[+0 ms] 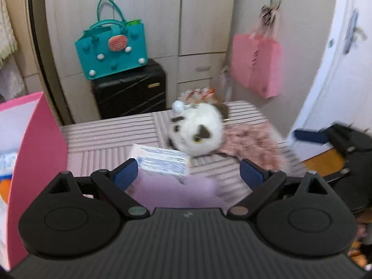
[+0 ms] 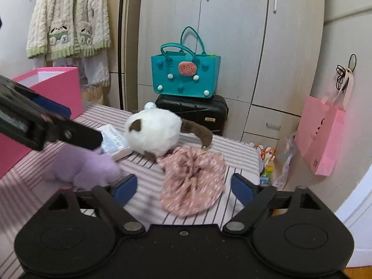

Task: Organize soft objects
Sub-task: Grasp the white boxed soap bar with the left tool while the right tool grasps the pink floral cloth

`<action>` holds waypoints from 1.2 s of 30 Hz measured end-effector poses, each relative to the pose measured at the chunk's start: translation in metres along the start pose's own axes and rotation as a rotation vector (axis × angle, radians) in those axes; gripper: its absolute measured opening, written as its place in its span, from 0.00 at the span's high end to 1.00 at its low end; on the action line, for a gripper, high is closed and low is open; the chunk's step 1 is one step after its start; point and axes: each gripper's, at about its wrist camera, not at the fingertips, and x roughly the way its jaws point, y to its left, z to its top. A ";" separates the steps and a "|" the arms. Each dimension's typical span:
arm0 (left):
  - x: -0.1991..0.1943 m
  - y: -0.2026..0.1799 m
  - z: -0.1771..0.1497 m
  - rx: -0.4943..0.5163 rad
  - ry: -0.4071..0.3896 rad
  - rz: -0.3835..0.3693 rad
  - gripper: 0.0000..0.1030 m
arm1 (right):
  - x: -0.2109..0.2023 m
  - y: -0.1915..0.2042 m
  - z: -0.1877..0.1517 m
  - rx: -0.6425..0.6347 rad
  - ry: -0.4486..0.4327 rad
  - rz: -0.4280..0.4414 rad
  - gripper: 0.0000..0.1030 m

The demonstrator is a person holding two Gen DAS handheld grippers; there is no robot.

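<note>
Lilac plush (image 2: 86,165) lies on the striped table (image 2: 144,200), just ahead of the left gripper (image 1: 189,174), whose jaws gape empty. Pink floral cloth (image 2: 195,183) sits between the right gripper's (image 2: 183,187) spread, empty fingers. White-and-brown stuffed animal (image 2: 153,134) rests behind both.

One plush cat (image 2: 153,132), one purple plush (image 2: 83,167), one floral cloth (image 2: 195,186), two pink boxes (image 2: 58,86).

Pinks, lilac and white on stripes
White-and-brown plush toy (image 2: 153,134), lilac plush (image 2: 88,167), pink floral cloth (image 2: 195,183); bed cover (image 2: 144,169) was pink-and-grey striped.
</note>
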 end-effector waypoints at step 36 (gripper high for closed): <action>0.084 0.022 -0.002 0.044 0.114 0.140 0.25 | 0.051 -0.019 -0.001 0.061 0.132 0.132 0.75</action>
